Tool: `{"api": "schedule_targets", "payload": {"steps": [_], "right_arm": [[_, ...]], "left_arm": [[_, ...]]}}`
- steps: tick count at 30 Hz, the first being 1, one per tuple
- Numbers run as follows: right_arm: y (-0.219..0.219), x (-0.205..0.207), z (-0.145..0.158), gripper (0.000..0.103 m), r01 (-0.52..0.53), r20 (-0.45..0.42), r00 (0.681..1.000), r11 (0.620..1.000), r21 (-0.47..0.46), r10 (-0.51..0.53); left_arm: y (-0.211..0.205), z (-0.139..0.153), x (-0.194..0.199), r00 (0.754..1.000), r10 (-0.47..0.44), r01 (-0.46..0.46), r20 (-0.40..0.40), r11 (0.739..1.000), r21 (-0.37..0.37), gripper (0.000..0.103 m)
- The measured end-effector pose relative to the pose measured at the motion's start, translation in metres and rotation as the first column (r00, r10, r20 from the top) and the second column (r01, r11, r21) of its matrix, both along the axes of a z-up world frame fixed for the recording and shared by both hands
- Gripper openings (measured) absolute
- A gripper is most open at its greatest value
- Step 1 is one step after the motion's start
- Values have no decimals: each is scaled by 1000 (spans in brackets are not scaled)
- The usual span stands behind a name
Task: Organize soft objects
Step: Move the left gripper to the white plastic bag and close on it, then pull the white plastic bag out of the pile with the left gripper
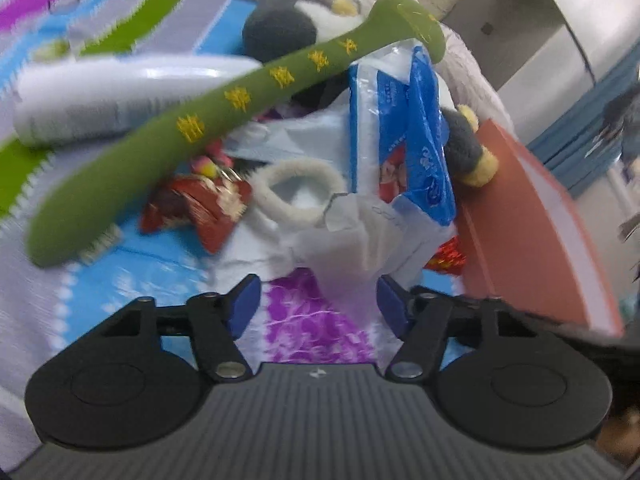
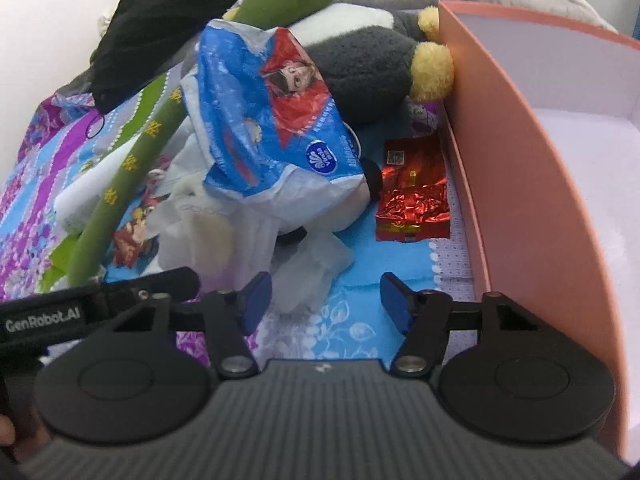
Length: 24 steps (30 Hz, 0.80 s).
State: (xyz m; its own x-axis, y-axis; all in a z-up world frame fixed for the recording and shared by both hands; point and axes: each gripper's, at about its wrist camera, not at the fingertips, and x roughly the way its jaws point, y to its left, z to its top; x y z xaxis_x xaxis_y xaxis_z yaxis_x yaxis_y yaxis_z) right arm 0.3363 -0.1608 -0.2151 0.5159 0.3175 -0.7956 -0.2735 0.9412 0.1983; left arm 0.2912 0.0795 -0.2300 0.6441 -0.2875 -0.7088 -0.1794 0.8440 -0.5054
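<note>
A pile of soft things lies on a patterned bedspread (image 1: pixel 312 320). A long green plush stick (image 1: pixel 224 104) with yellow characters lies across it; it also shows in the right wrist view (image 2: pixel 132 160). A blue and white tissue pack (image 1: pixel 400 128) (image 2: pixel 272 120) sits in the middle, with crumpled clear plastic (image 1: pixel 344 240) (image 2: pixel 240 232) in front. A grey plush penguin (image 2: pixel 360 68) with yellow feet lies behind. My left gripper (image 1: pixel 319 300) is open just before the plastic. My right gripper (image 2: pixel 326 300) is open and empty over the bedspread.
An open pink box (image 2: pixel 500 128) with a white inside stands at the right; it also shows in the left wrist view (image 1: pixel 532 224). A red foil packet (image 2: pixel 414 196) lies beside it. A white roll (image 1: pixel 112 96), a white fuzzy ring (image 1: pixel 300 192) and black cloth (image 2: pixel 160 12) lie around.
</note>
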Motion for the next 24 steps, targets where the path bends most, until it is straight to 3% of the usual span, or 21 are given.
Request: {"api": "schedule_targets", "payload": {"steps": [6, 11, 22, 24], "right_arm": [[-1, 16, -19, 63, 35, -101, 995, 994, 102, -25], [3, 20, -20, 48, 19, -76, 997, 992, 127, -9], [-2, 2, -9, 4, 7, -27, 1000, 994, 110, -4], [-5, -5, -6, 4, 4, -23, 1000, 994, 108, -2]], "left_arm": [[6, -20, 15, 997, 70, -76, -43, 982, -172, 54], [3, -28, 21, 992, 116, -126, -59, 970, -209, 42], [-11, -3, 4, 995, 99, -101, -21, 988, -115, 27], [-14, 3, -3, 995, 98, -99, -15, 990, -96, 25]]}}
